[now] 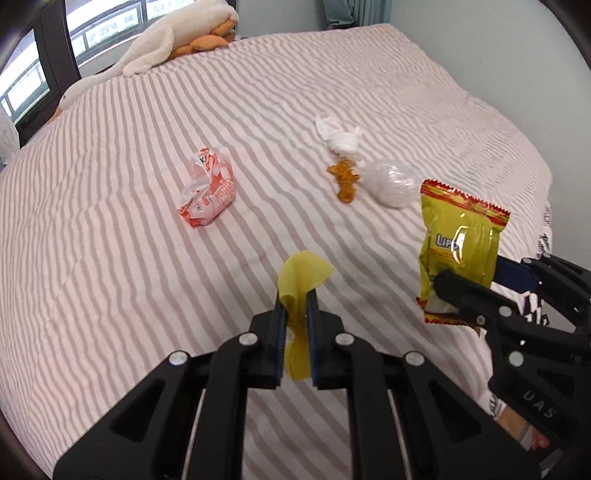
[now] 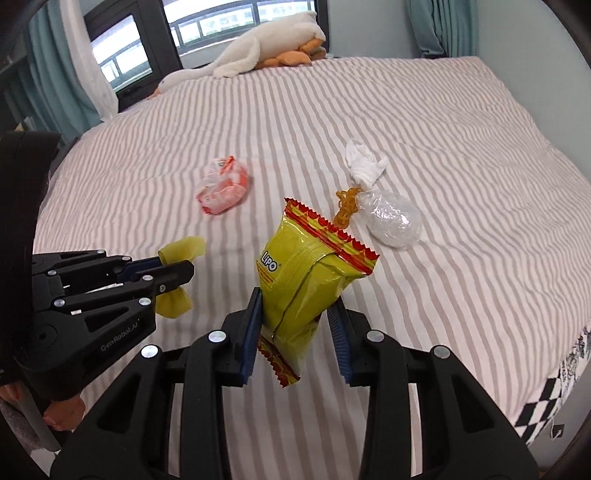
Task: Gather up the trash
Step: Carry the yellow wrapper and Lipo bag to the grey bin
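Observation:
My left gripper point(image 1: 296, 301) is shut on a small yellow scrap point(image 1: 301, 275), held above the striped bed point(image 1: 147, 280). From the right wrist view the same left gripper point(image 2: 184, 271) shows at the left with the yellow scrap point(image 2: 181, 249) pinched in it. A yellow snack bag point(image 2: 299, 284) with red zigzag ends is clamped in my right gripper point(image 2: 295, 301), lifted off the bed point(image 2: 461, 295). In the left wrist view that snack bag point(image 1: 460, 236) and right gripper point(image 1: 476, 275) sit at the right. On the bed lie an orange-white wrapper point(image 1: 208, 188), a white tissue point(image 1: 338, 134), orange rubber bands point(image 1: 343, 179) and a clear plastic ball point(image 1: 393, 181).
A white plush goose point(image 1: 166, 40) with orange feet lies at the bed's far edge by the window point(image 2: 207, 22). Teal curtains point(image 2: 439, 26) hang at the back corners. A black-and-white patterned cloth point(image 2: 554, 387) hangs over the bed's near right edge.

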The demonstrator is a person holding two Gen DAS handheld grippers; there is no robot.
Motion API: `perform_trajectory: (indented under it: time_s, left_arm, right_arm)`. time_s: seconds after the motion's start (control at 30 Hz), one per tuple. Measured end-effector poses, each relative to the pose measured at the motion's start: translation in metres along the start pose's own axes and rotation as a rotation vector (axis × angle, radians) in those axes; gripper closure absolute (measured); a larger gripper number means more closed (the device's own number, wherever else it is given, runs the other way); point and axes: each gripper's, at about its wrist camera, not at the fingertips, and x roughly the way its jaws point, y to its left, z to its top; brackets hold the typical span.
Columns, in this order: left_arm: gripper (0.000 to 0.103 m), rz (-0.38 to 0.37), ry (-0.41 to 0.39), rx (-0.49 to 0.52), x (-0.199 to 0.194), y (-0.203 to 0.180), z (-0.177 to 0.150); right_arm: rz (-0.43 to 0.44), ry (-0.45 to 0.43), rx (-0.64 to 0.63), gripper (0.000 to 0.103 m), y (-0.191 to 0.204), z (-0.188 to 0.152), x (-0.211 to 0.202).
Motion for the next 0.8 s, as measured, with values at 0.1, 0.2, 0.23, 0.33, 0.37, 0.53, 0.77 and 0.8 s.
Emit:
perform_trajectory:
  time_s: [0.1,0.2,0.23,0.33,0.37,0.53,0.77,0.8]
  left_arm:
    - [0.092,0.003,-0.033,0.007,-0.037,-0.009,-0.019]
    - [0.092,-0.003,-0.058,-0.006,-0.07,-0.022,-0.039]
    - [0.092,-0.002,-0.064,-0.012,-0.081,-0.025,-0.048]
    - [0.092,0.01,-0.084,-0.029,-0.111,-0.035,-0.072]
    - [0.092,0.018,-0.088,-0.036,-0.12,-0.037,-0.078]
    - [0.092,0.091,-0.14,-0.09,-0.165,-0.052,-0.118]
    - [0.092,0.194,-0.191,-0.257,-0.216,-0.071,-0.185]
    - [0.092,0.211,-0.196,-0.285,-0.223,-0.074,-0.199]
  right_arm:
    - [0.0,-0.024,-0.014,0.07,0.012,-0.015,-0.036]
    - [0.002,-0.045,-0.028,0.07,0.023,-0.035,-0.072]
    - [0.003,-0.053,-0.032,0.07,0.027,-0.041,-0.084]
    - [0.012,-0.078,-0.062,0.07,0.038,-0.059,-0.121]
    - [0.016,-0.085,-0.082,0.07,0.042,-0.066,-0.135]
    - [0.042,-0.111,-0.179,0.07,0.055,-0.097,-0.181]
    - [0.148,-0.116,-0.33,0.07,0.066,-0.143,-0.223]
    - [0.172,-0.118,-0.356,0.07,0.068,-0.152,-0.229]
